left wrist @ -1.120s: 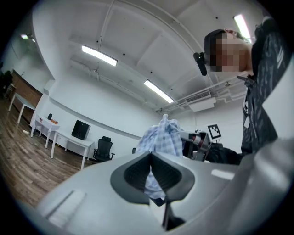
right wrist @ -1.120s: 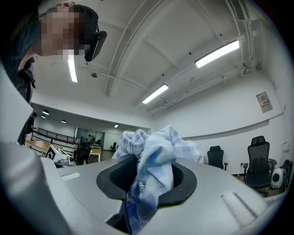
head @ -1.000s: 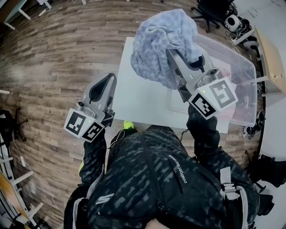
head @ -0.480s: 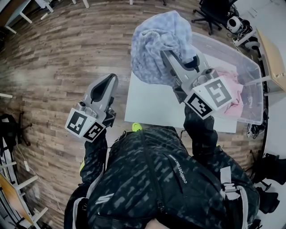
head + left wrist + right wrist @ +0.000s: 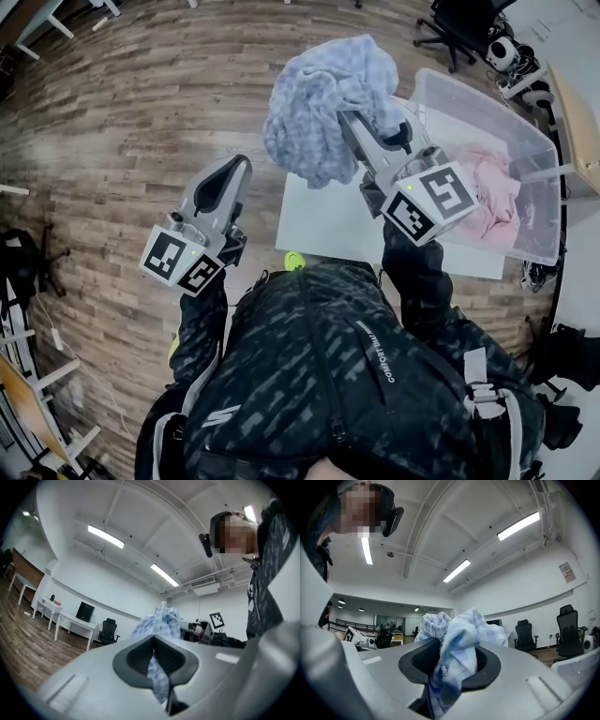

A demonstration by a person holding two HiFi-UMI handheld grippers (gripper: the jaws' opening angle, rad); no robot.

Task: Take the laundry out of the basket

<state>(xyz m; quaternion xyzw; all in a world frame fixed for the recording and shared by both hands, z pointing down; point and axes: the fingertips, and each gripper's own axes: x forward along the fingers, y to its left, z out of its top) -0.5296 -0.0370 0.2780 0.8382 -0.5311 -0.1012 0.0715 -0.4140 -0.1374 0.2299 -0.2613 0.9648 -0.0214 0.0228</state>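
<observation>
The right claw (image 5: 356, 122) squeezes a bunched-up blue checked cloth (image 5: 319, 103). Its two jaws are only a little apart, because the cloth fills the gap between them. A moment ago the cloth hung over the near left edge of the basket (image 5: 469, 112). Now it is up in the air to the left of the basket, clear of its wall and above the white table (image 5: 328, 225). So I think this piece is out and only needs a place to be put down.

A pink cloth (image 5: 487, 192) lies inside the basket, so the job is not done.

The left claw (image 5: 234, 169) is closed tight and holds nothing. It stays far to the left of the basket, over the wooden floor (image 5: 141, 112).
</observation>
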